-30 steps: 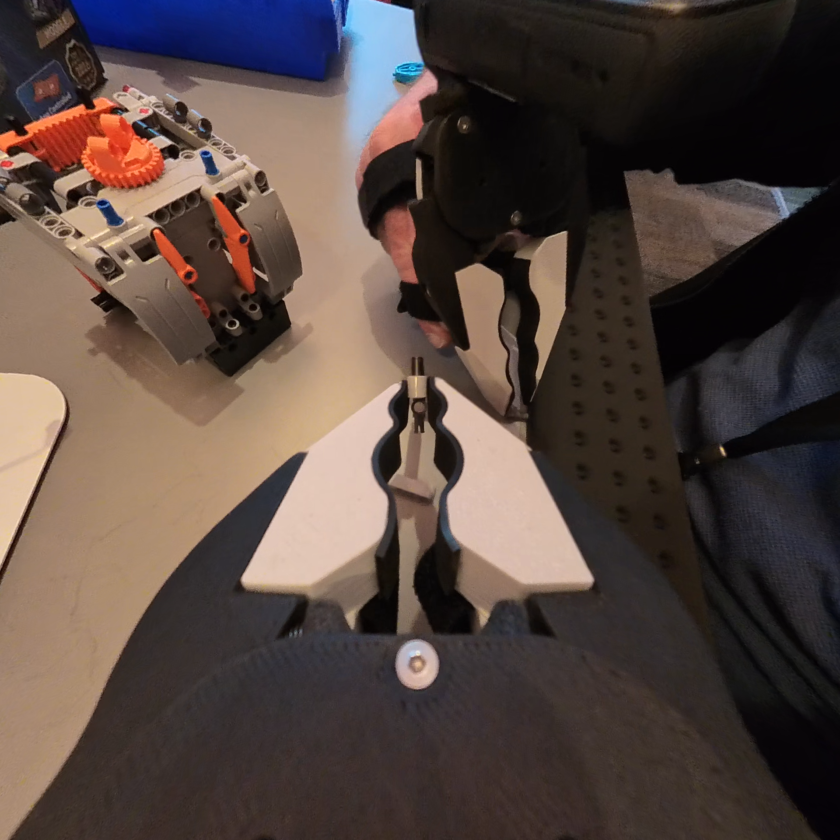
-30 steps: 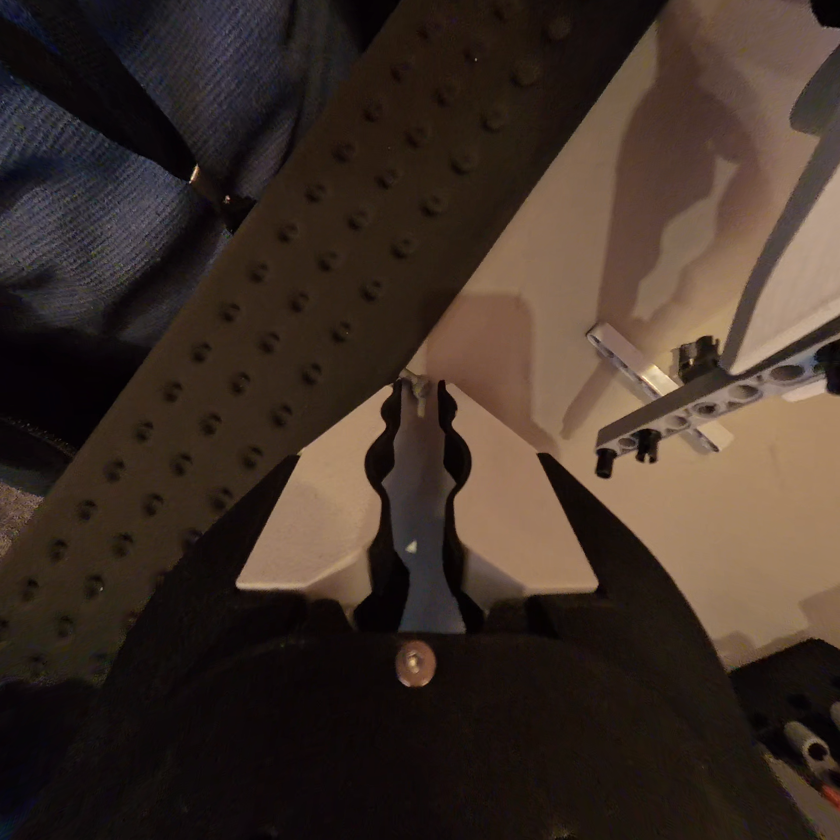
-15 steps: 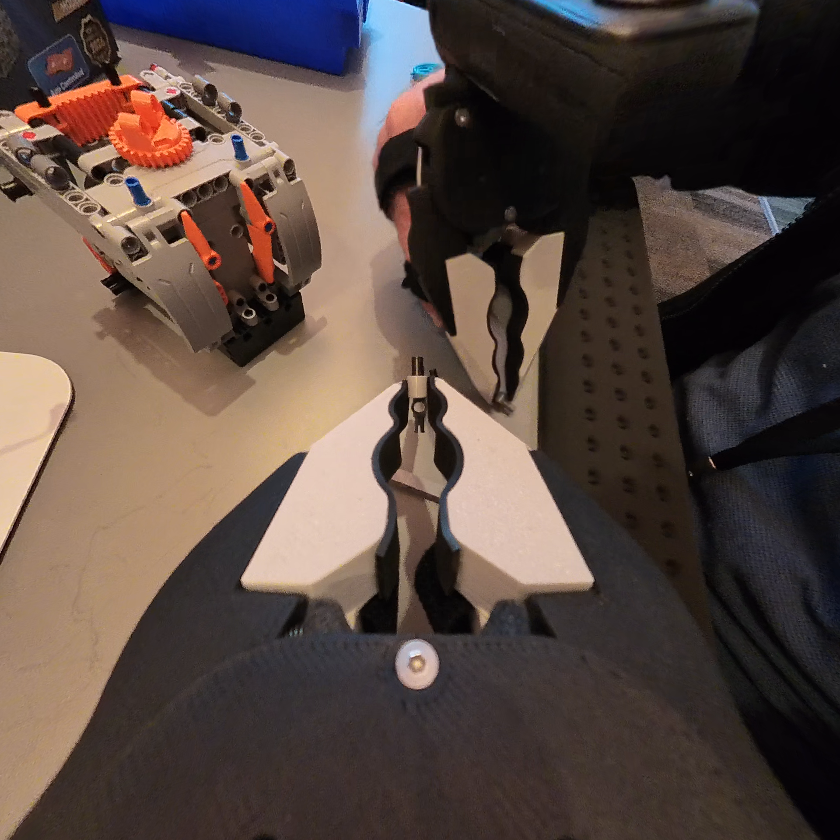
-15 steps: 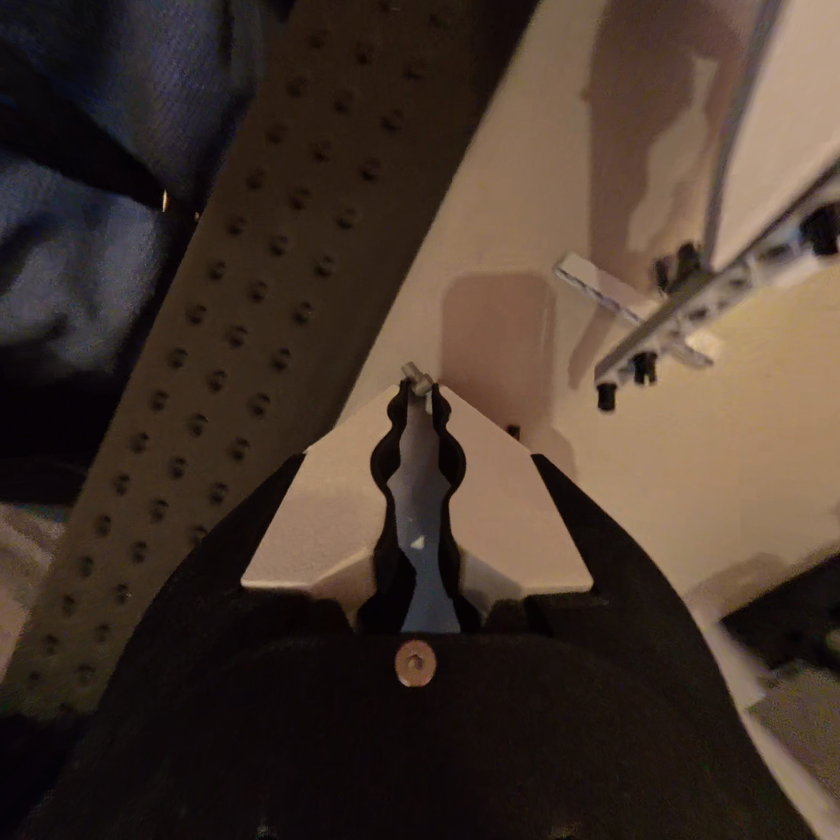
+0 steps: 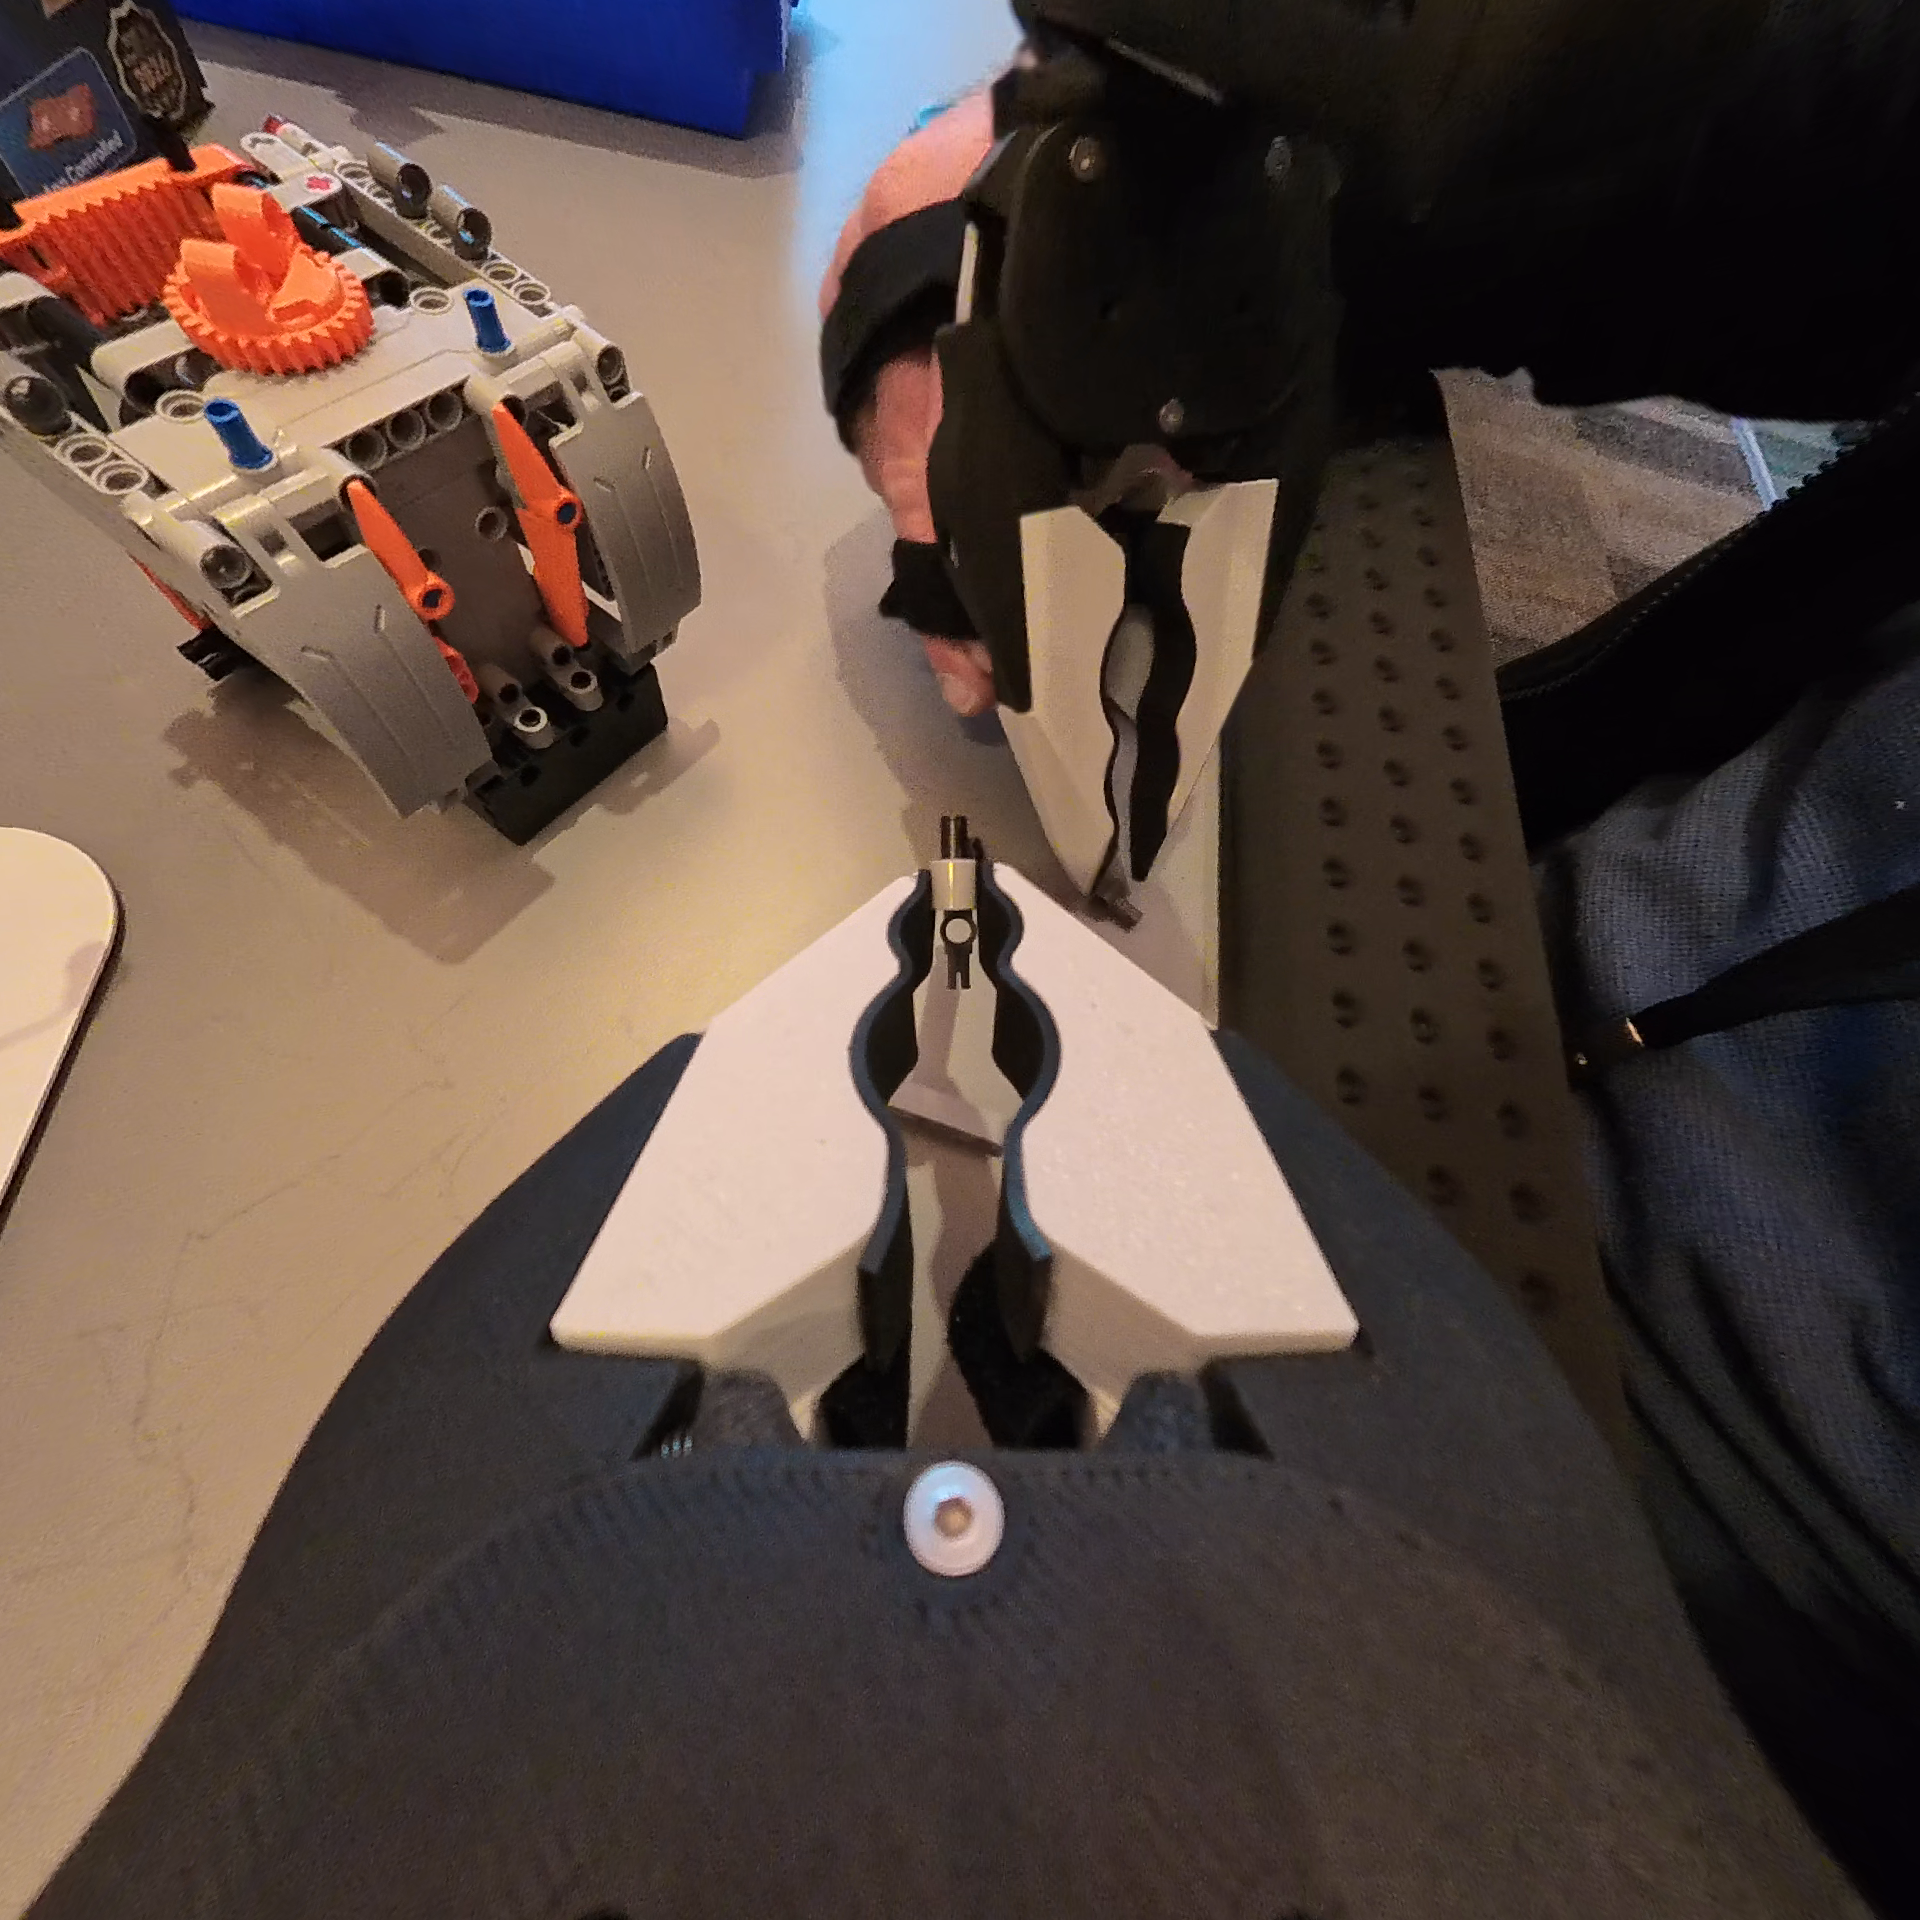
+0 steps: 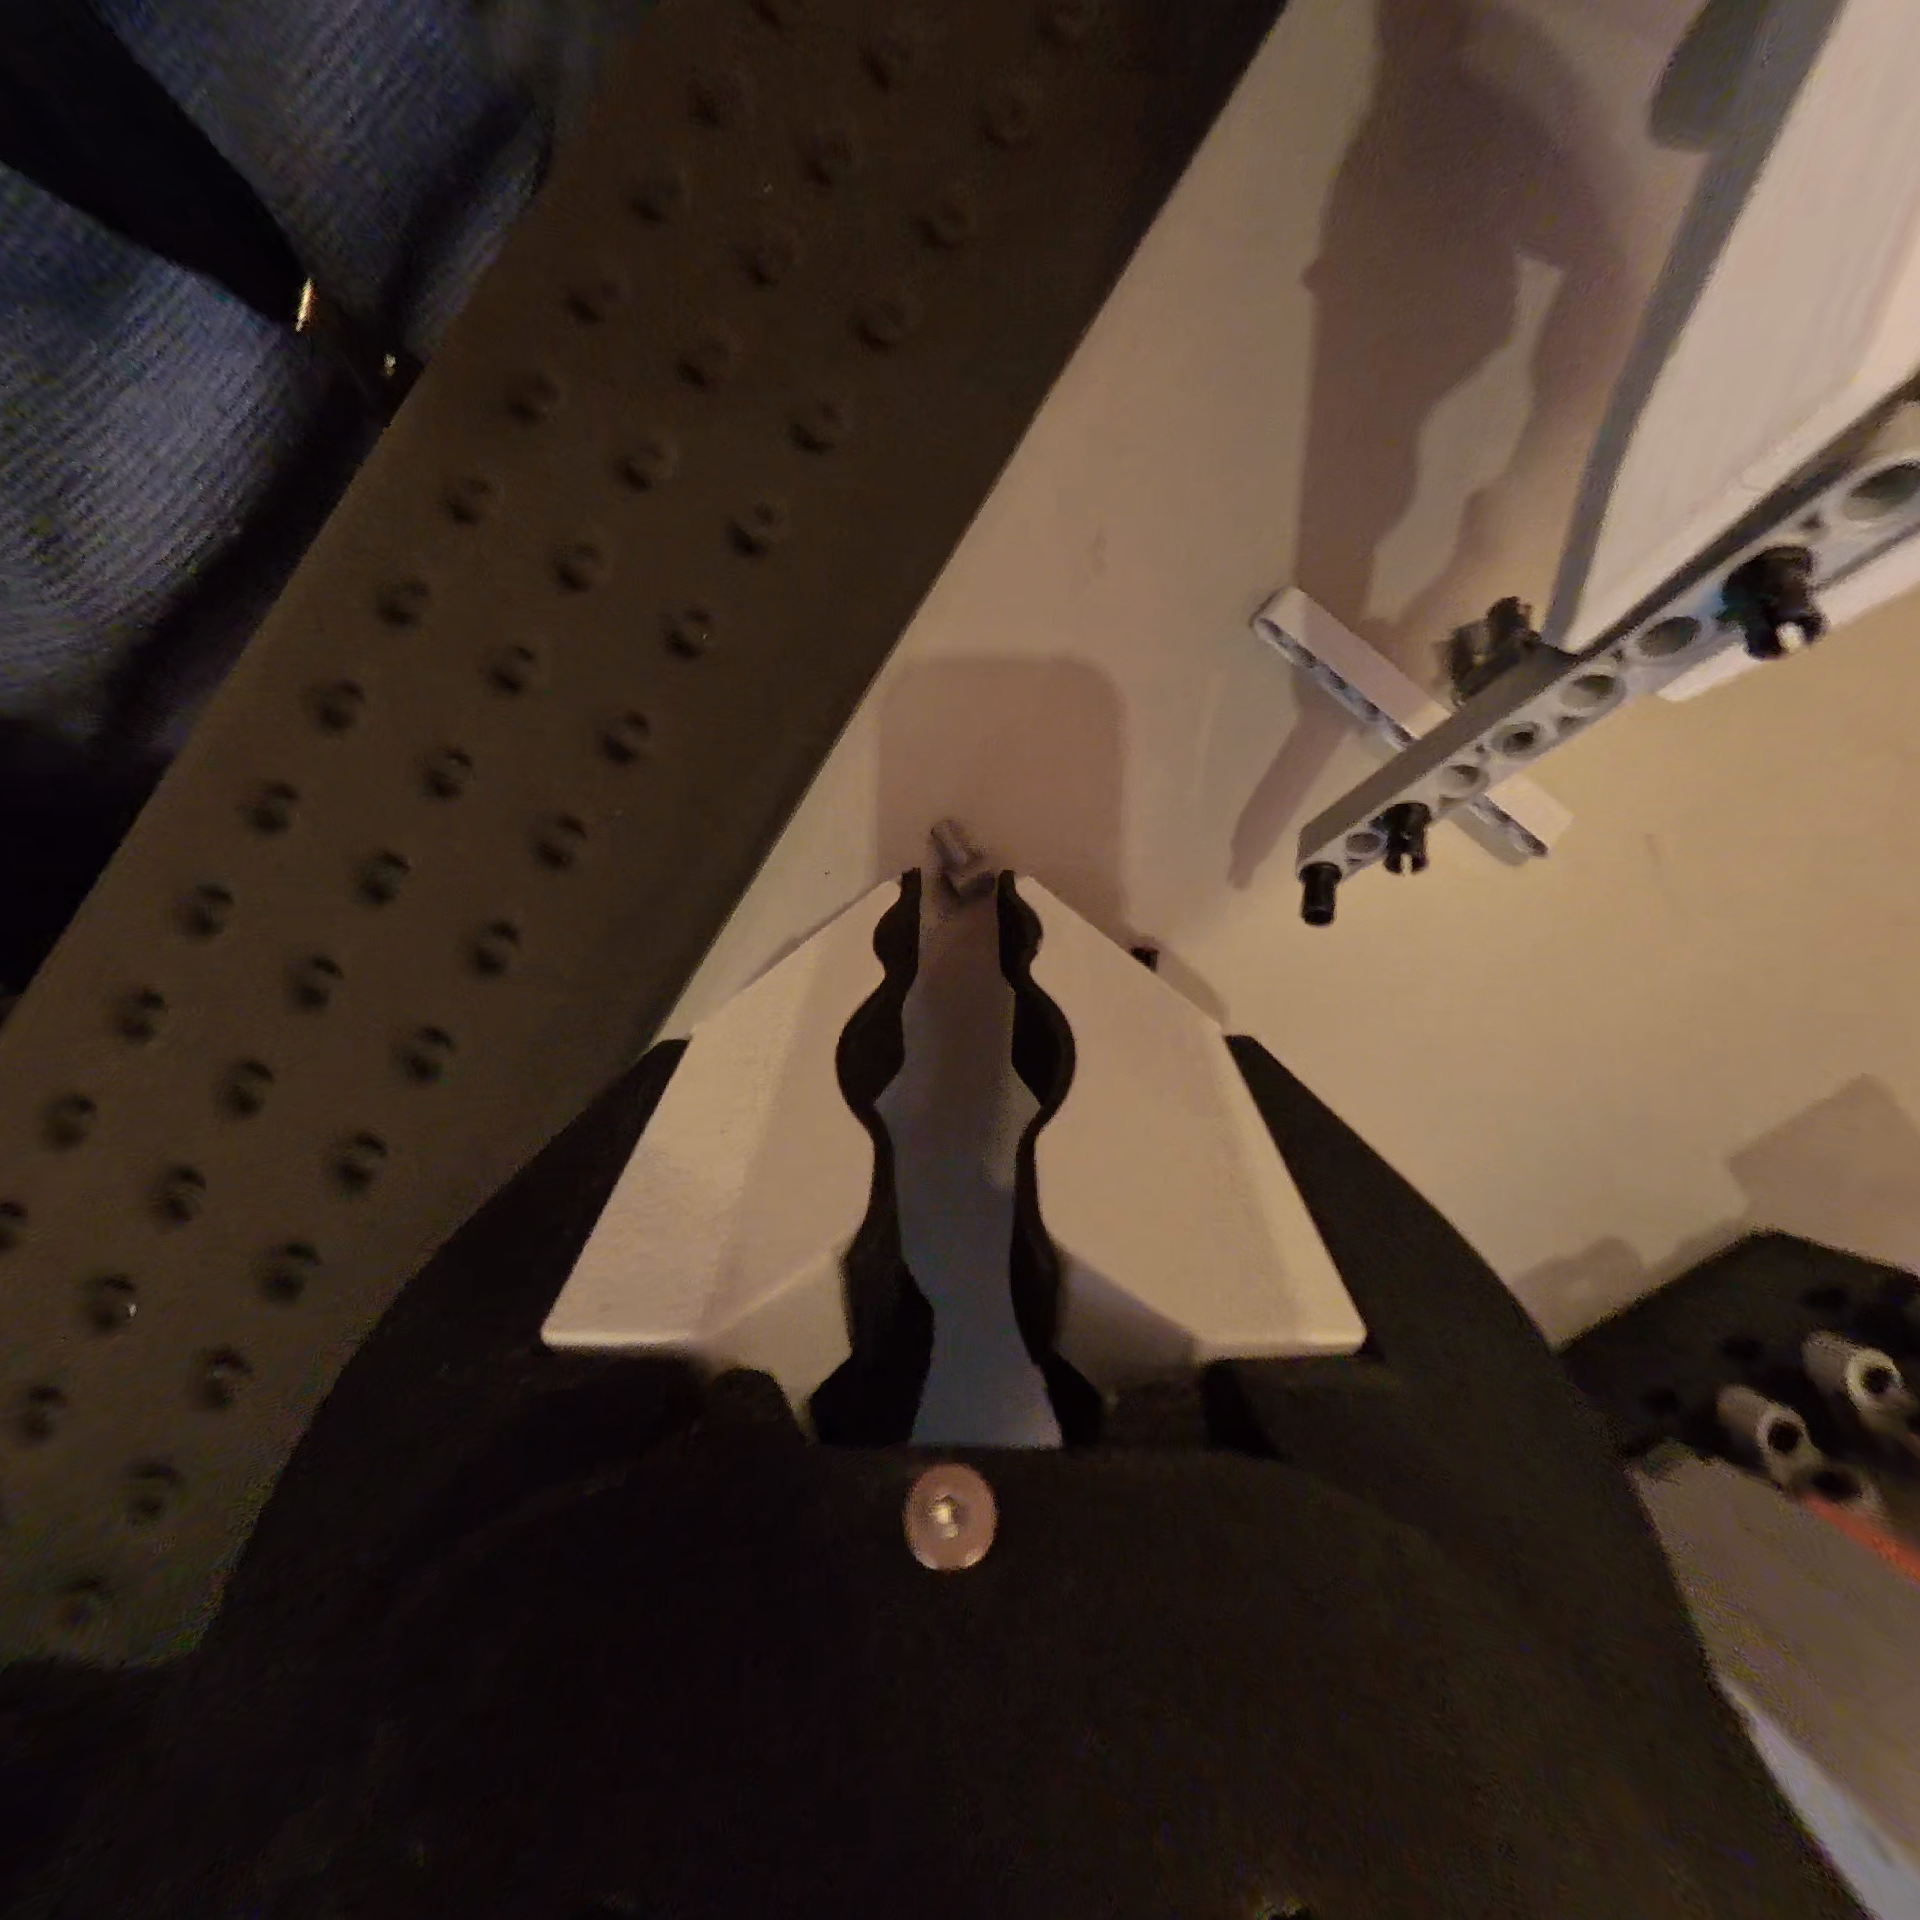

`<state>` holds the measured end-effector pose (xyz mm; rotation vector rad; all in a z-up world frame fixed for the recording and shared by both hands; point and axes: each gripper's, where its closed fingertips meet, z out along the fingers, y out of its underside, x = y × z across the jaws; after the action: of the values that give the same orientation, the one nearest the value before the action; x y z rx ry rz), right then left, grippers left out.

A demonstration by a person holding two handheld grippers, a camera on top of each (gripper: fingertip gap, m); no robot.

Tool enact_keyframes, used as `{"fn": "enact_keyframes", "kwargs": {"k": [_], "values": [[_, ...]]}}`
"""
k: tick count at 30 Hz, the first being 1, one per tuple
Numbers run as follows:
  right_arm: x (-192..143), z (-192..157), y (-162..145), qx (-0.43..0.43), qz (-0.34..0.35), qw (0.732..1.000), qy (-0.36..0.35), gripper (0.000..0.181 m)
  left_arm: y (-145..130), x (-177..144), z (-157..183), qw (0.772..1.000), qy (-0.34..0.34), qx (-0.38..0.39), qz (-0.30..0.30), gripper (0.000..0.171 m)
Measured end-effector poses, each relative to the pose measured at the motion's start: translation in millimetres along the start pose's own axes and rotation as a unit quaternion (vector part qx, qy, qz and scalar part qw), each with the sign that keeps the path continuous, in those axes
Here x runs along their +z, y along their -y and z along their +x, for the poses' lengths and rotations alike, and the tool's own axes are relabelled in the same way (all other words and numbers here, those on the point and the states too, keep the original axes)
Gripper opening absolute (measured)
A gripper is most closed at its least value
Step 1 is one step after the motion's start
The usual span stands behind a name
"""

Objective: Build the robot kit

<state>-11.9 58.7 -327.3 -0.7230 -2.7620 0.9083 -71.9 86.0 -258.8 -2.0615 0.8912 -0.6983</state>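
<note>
My left gripper is shut on a grey holed beam, seen end-on, with black pins through it. It is held low over the grey table. My right gripper is shut on a small grey pin that sticks out past its tips. In the left wrist view the right gripper points down at the table just right of the left gripper's tips, pin at the bottom. The right wrist view shows the beam side-on at upper right, a pale bar crossing it.
A grey, orange and black brick-built vehicle stands at far left. A blue bin is behind it and a white board at the left edge. A black perforated strip runs along the table's right edge beside a person's clothing. The pale bar is about equally far from each gripper, around 7 cm. It is also in sight in the left wrist view.
The right gripper has tilted and shifted slightly towards the left gripper's tips, still holding the pin. In the right wrist view the beam has moved up and a little closer.
</note>
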Motion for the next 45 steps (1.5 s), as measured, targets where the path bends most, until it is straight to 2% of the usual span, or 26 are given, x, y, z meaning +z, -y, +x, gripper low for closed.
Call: {"fn": "enact_keyframes", "kwargs": {"k": [7,11,14,19,23,29,39,45], "values": [[6,1,1,-0.021,-0.004,0.999,0.037,0.006,-4,2,-1,1.000,-0.007,-0.003,-0.007,0.005],[3,-1,1,0.013,0.002,0.999,0.034,0.005,-4,3,0,1.000,-0.011,-0.004,-0.009,0.005],[-8,3,4,0.059,0.020,0.998,0.004,0.005,-5,4,1,1.000,-0.008,0.001,-0.015,0.005],[-51,29,20,0.137,0.067,0.983,-0.104,0.004,-6,9,7,0.999,0.006,0.029,-0.037,0.005],[-64,38,33,0.154,0.077,0.973,-0.157,0.004,-6,19,11,0.995,0.027,0.059,-0.069,0.005],[-63,41,39,0.156,0.068,0.969,-0.180,0.004,-8,29,12,0.989,0.052,0.088,-0.107,0.005],[-56,37,28,0.139,-0.002,0.971,-0.194,0.004,-10,39,13,0.981,0.070,0.114,-0.138,0.005],[-59,39,21,0.168,0.034,0.967,-0.190,0.004,-7,46,9,0.984,0.071,0.105,-0.124,0.005]]}}
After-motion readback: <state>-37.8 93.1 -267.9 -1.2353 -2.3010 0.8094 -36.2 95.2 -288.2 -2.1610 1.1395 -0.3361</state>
